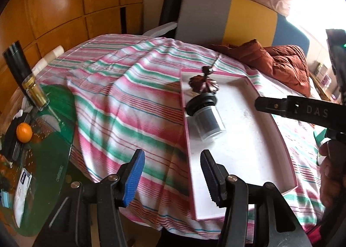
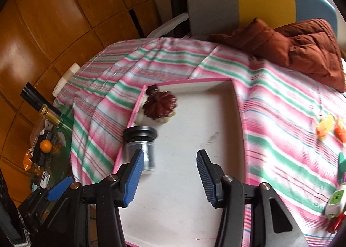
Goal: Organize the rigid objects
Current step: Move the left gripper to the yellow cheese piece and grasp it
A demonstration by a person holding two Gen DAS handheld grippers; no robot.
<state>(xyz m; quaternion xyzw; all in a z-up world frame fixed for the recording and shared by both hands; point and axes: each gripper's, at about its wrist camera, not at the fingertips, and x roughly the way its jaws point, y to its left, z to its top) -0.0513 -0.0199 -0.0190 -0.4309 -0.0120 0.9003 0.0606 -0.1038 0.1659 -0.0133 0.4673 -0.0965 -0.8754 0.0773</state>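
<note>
Partly done. Lidded jar [image 2: 141,147] on its side and brown carved ornament [image 2: 161,105] already lay in pink-rimmed tray [image 2: 239,117]. Orange [image 2: 324,127] and green-white [image 2: 335,200] items remained on striped cloth [image 2: 281,139]. Left gripper [image 1: 172,179] and right gripper [image 2: 169,179] both gaped, empty.

The left gripper [image 1: 172,173], black with blue ribbed pads, has its jaws wide apart and holds nothing. The right gripper [image 2: 169,174] looks the same, with its jaws wide apart too and nothing between them. Both point forward and a little down.
</note>
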